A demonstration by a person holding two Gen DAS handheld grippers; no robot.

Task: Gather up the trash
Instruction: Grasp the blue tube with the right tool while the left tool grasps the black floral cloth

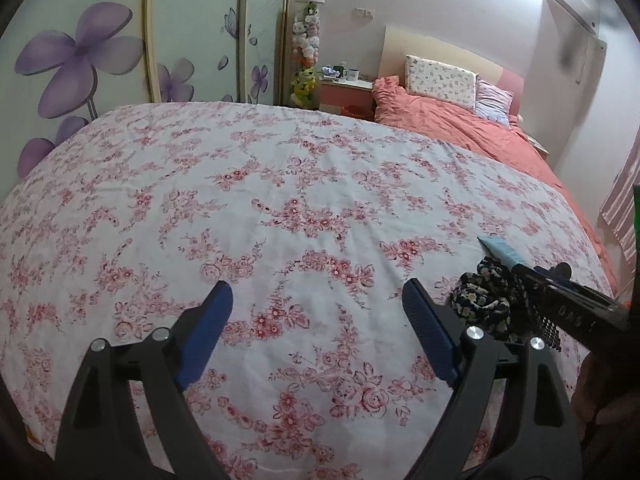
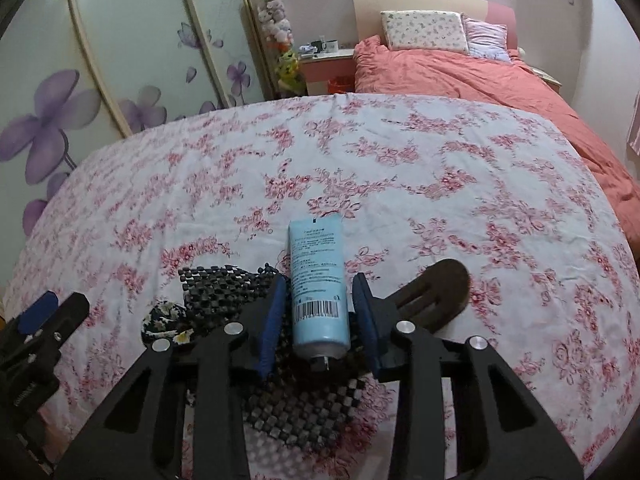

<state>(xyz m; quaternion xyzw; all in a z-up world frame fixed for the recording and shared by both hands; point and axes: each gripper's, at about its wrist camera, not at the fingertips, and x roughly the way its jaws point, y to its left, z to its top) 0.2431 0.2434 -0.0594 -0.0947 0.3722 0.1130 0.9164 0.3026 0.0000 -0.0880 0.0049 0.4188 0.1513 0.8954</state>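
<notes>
A light blue tube [image 2: 318, 276] with a barcode lies on the flowered bedspread [image 2: 400, 168], its cap end resting on a black beaded mat [image 2: 216, 292]. My right gripper [image 2: 319, 280] straddles the tube, with a blue pad close on each side and a thin gap showing at both. A dark flower-print fabric piece [image 2: 164, 320] sits just left of the mat. In the left wrist view the tube [image 1: 498, 248] and the fabric [image 1: 480, 300] are at the right. My left gripper [image 1: 318, 288] hovers wide open over bare bedspread with nothing between its fingers.
A dark brown oval object [image 2: 440, 284] lies right of the tube. A salmon duvet [image 2: 480, 76] and pillows [image 2: 424, 30] cover the bed's far end. A nightstand [image 2: 324, 68] with mugs stands beside a flower-painted wardrobe [image 2: 120, 60]. A striped curtain [image 1: 624, 208] hangs at the right.
</notes>
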